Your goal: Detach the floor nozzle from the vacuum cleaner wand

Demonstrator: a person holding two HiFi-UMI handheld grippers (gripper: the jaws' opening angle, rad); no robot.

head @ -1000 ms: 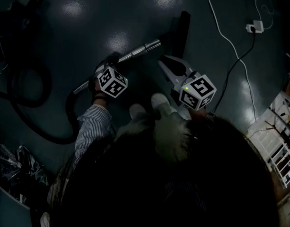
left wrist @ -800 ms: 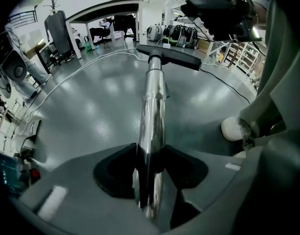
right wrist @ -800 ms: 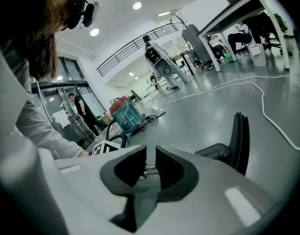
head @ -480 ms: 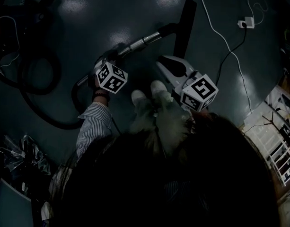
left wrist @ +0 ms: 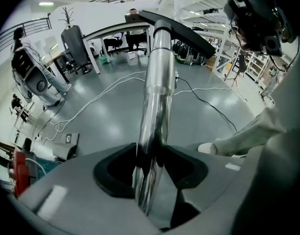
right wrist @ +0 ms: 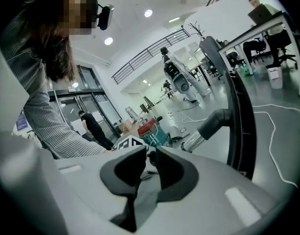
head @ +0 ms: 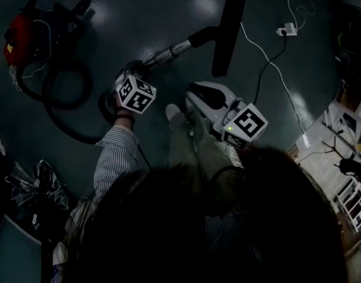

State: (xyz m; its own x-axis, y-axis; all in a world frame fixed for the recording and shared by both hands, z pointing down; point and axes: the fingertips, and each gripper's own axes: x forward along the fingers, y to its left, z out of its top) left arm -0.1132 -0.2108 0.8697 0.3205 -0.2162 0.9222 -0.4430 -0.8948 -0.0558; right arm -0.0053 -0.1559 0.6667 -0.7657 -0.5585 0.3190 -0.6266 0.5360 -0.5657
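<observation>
chrome wand [left wrist: 154, 82] in downturned left claw [left wrist: 149, 169]

- white plug adapter [head: 284, 30] on the dark floor [head: 139, 16], a black cable [head: 258, 78] running from it
- crumpled plastic bag [head: 36, 184] at left
- white rack [head: 354, 202] at right

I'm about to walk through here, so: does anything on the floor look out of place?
A white cable and a black cable trail loose across the dark floor beside the black floor nozzle, where they could snag or trip.
</observation>
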